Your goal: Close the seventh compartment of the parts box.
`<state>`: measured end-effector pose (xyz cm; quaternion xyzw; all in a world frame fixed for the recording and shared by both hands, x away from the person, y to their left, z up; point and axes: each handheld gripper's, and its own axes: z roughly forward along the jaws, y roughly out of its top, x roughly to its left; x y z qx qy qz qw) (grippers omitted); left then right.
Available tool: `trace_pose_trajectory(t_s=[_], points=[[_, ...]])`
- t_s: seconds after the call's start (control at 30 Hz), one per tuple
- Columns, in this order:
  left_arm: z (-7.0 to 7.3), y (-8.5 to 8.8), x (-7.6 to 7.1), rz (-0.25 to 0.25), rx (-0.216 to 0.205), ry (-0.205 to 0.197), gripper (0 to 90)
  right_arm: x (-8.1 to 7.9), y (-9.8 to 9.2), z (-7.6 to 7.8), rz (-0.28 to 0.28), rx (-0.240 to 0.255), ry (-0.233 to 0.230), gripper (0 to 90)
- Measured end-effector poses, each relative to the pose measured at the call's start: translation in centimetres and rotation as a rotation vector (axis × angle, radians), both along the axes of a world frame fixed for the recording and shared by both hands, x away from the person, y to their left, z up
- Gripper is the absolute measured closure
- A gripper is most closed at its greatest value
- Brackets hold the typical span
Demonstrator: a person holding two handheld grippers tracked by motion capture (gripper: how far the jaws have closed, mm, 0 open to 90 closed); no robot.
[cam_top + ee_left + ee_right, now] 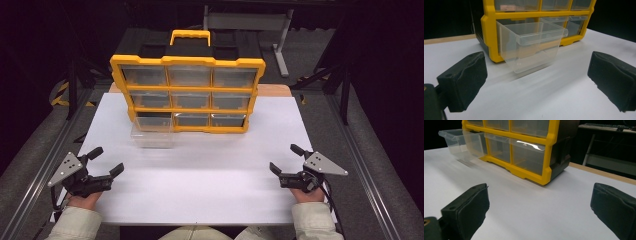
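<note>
A yellow-framed plastic drawer organizer with a yellow handle (187, 92) stands at the far middle of the white table (200, 185). A clear plastic drawer (151, 134) sticks out from the organizer's lower left slot. Beyond the organizer stands a grey metal stand (280, 45).

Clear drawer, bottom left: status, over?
Left gripper open, right gripper open, both empty. Clear drawer pulled partway out of yellow organizer. Nothing between grippers and drawer.

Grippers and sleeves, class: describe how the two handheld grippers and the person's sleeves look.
Each gripper, left gripper and right gripper, is black with two blocky padded jaws and carries a grey three-cornered plate with small holes on top. A dark cable trails from the right one. The sleeves are cream-coloured.
</note>
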<state>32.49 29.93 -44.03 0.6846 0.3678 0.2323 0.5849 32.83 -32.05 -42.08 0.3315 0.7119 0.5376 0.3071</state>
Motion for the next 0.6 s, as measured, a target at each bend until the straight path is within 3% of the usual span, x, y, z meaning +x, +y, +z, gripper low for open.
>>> trace_pose_trajectory(t_s=[0.27, 0.5, 0.6], points=[[0.1, -0.4, 0.2, -0.008, 0.03, -0.008, 3.9, 0.1, 0.3, -0.2, 0.011, -0.014, 0.007, 1.9], [0.8, 0.0, 0.0, 0.001, 0.0, -0.001, 3.9, 0.1, 0.3, -0.2, 0.011, -0.015, 0.012, 1.8], [1.5, 0.0, -0.4, -0.002, -0.019, -0.027, 3.8, 0.1, 0.3, -0.3, 0.01, -0.017, 0.013, 1.7]])
